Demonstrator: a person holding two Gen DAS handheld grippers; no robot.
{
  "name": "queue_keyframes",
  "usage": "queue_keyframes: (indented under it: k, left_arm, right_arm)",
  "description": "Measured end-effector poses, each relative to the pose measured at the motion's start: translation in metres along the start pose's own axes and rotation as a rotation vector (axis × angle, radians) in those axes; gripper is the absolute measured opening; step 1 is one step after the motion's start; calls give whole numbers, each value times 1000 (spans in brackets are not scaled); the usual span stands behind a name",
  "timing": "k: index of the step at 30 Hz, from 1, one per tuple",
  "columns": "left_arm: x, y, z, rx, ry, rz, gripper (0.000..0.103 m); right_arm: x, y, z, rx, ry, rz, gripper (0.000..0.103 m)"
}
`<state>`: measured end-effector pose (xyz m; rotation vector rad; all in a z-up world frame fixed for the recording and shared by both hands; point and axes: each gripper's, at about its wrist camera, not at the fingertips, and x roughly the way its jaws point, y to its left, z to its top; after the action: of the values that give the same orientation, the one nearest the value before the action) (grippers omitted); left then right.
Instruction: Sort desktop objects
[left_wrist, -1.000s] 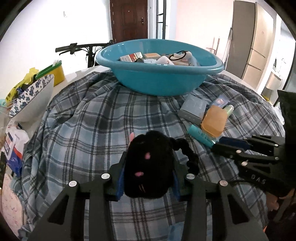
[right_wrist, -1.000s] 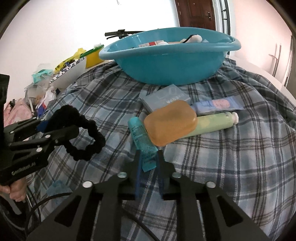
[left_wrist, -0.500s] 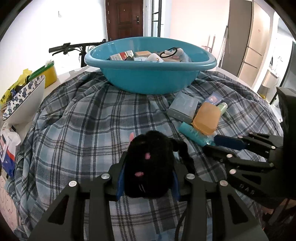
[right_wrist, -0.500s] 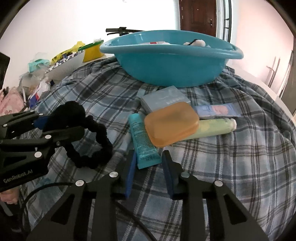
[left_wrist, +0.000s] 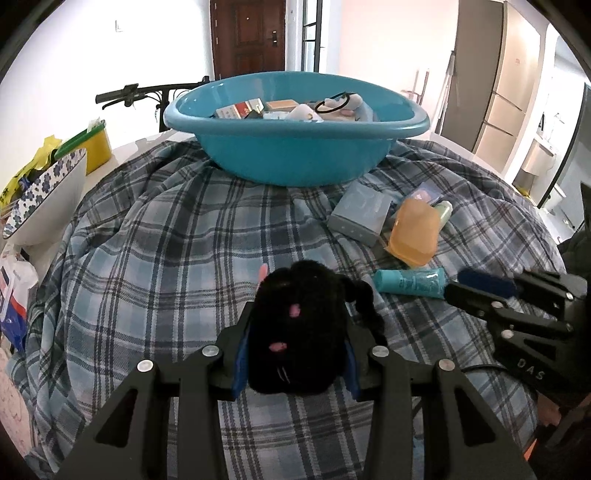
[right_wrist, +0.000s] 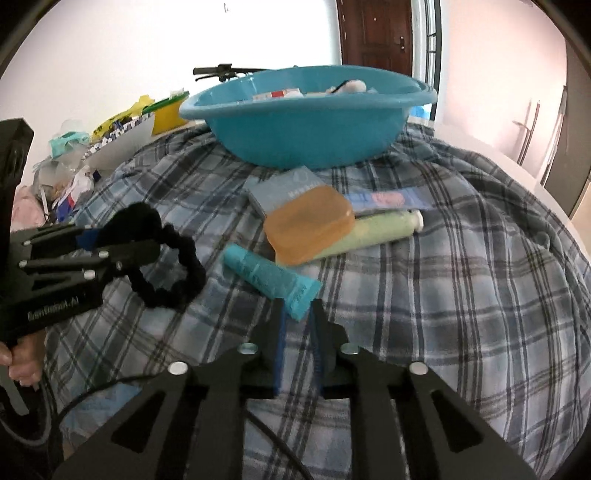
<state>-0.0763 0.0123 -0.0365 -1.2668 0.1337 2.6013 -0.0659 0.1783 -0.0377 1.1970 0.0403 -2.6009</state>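
Basin (left_wrist: 295, 162) contents barely show over its rim; your left gripper (left_wrist: 295, 354) clamps the black plush scrunchie (left_wrist: 299, 332); your right gripper (right_wrist: 298, 325), now drawn back, stands slightly parted, empty, at the teal tube's (right_wrist: 269, 277) crimped end.

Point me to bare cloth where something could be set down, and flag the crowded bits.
Free: the plaid cloth left of the black plush, up to the blue basin; also the cloth on the far right beyond the green tube. Crowded: the cluster of grey box, orange case and teal tube below the basin's right side.
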Motion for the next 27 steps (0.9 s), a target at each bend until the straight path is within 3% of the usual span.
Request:
queue_keyframes:
  k: [2, 4, 9, 12, 14, 19, 27]
  left_arm:
    - [-1, -1, 0, 8, -2, 2, 42]
    - [-1, 0, 1, 8, -1, 3, 42]
    - [1, 4, 1, -7, 6, 2, 42]
    - [2, 5, 0, -8, 7, 2, 42]
    - [2, 5, 0, -8, 8, 2, 42]
    - [1, 6, 0, -10, 5, 1, 42]
    - [1, 6, 0, -8, 7, 3, 42]
  right_arm:
    - [1, 5, 5, -26, -20, -25, 61]
    - [3, 11, 10, -64, -43, -52, 62]
    - [21, 16, 11, -71, 28, 4, 62]
    - [30, 15, 8, -66, 50, -13, 52]
    - [28, 13, 8, -58, 48, -21, 32]
    - [24, 7, 6, -19, 43, -19, 11]
    - [11, -4, 6, 18, 11, -31, 3]
